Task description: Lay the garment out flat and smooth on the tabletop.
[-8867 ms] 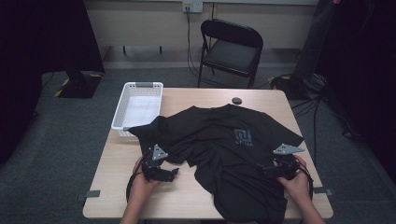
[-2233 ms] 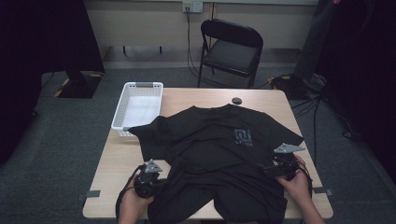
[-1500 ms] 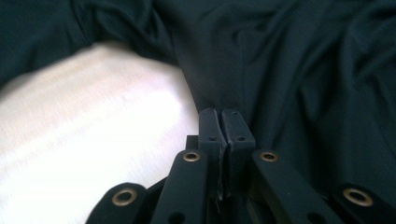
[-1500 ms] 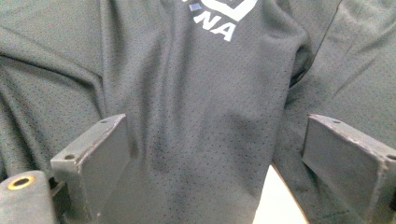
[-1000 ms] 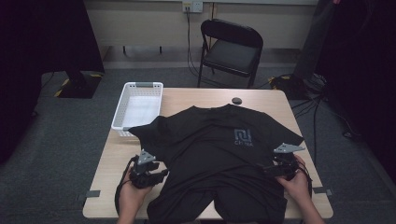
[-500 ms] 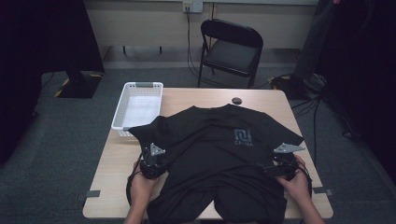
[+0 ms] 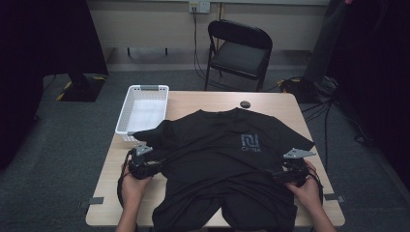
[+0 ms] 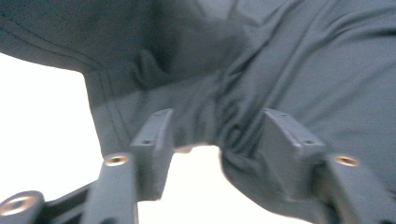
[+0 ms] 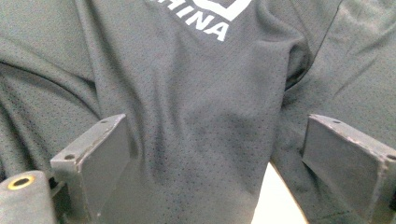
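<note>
A black T-shirt (image 7: 212, 159) with a white chest logo (image 7: 250, 142) lies spread face up on the wooden table (image 7: 193, 99), its hem hanging over the near edge. My left gripper (image 7: 155, 167) sits at the shirt's left side, below the left sleeve. In the left gripper view it (image 8: 215, 128) is open, with bunched cloth (image 8: 243, 70) at the jaw tips. My right gripper (image 7: 277, 173) rests at the shirt's right side under the right sleeve. In the right gripper view it (image 9: 215, 140) is wide open, with perforated fabric (image 9: 196, 84) and the logo lettering (image 9: 201, 21) between the jaws.
A white plastic basket (image 7: 143, 92) stands at the table's left, touching the shirt's left sleeve. A small black round object (image 7: 245, 104) lies near the far edge. A black folding chair (image 7: 240, 48) stands behind the table. Bare wood shows on the left (image 7: 113, 193).
My left gripper has moved from near the table's front edge away from the person to the shirt's left side. The right gripper has stayed in place.
</note>
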